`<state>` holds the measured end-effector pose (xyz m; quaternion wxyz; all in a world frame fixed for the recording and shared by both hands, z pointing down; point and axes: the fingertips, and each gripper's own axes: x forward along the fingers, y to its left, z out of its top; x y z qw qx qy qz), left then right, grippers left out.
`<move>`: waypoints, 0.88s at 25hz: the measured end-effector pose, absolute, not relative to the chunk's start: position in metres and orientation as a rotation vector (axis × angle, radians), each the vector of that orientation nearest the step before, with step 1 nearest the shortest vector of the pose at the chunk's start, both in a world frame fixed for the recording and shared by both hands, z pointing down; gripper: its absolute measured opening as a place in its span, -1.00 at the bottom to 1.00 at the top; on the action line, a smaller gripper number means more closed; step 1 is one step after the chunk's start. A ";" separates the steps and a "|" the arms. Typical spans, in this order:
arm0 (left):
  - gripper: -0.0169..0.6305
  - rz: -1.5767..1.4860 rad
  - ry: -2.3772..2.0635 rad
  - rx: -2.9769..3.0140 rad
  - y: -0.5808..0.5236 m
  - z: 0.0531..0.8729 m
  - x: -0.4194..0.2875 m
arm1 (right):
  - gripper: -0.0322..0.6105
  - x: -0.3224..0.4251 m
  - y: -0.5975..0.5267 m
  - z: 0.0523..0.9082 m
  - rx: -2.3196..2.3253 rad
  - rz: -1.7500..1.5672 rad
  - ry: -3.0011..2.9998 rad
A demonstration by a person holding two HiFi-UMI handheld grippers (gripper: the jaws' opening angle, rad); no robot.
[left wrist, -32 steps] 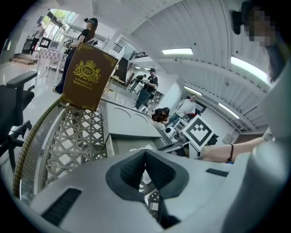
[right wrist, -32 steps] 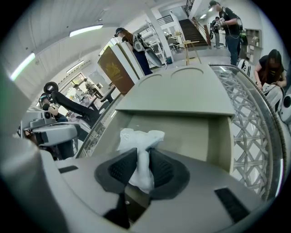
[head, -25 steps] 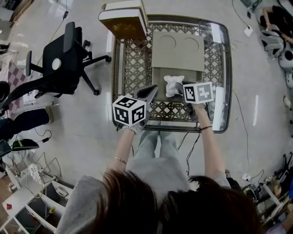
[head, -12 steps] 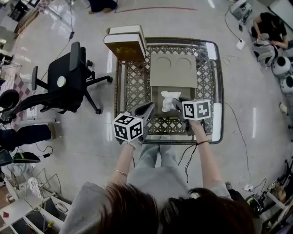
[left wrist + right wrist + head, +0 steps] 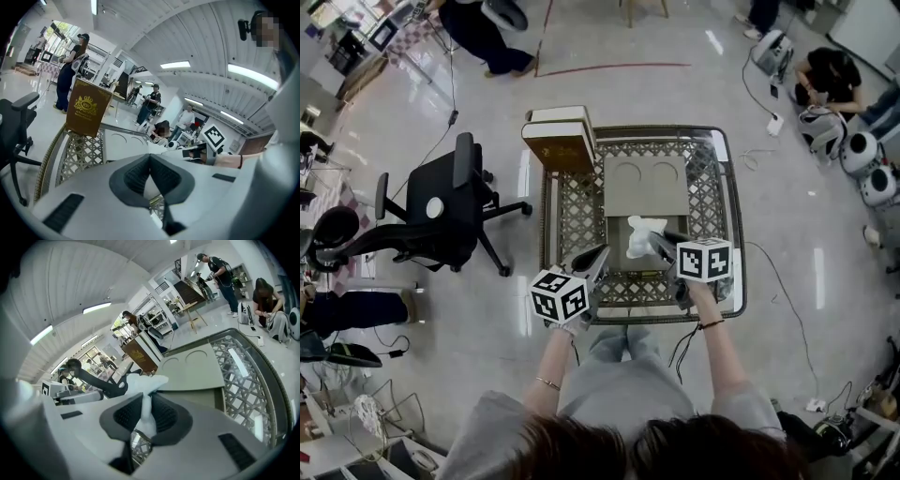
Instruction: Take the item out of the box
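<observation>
An open grey-beige box lies on the lattice table, its lid folded back away from me. A crumpled white item hangs over the box, clamped in my right gripper. In the right gripper view the white item sticks up between the pads of the right gripper, with the lid beyond. My left gripper hovers just left of the box, jaws together and holding nothing. In the left gripper view the left gripper has its tips touching.
A brown box with a gold crest stands at the table's far left corner. A black office chair is on the floor to the left. People and white machines are at the back right. Cables trail on the floor by the table's right side.
The head view has drawn back, so the table looks smaller and lower in the picture. The right gripper still clamps the white item over the box; the left gripper stays beside it.
</observation>
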<state>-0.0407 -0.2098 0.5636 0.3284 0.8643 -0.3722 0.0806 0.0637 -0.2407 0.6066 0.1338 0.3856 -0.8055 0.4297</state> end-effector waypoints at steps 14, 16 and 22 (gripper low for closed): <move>-0.90 0.065 -0.970 2.411 -0.205 0.487 -0.037 | -0.68 0.079 -0.237 0.510 1.230 1.080 -2.597; -0.90 0.050 -0.981 2.438 -0.203 0.476 -0.039 | -0.68 0.082 -0.234 0.495 1.241 1.038 -2.627; -0.90 -0.008 -1.001 2.509 -0.203 0.439 -0.047 | -0.68 0.092 -0.232 0.449 1.282 0.904 -2.715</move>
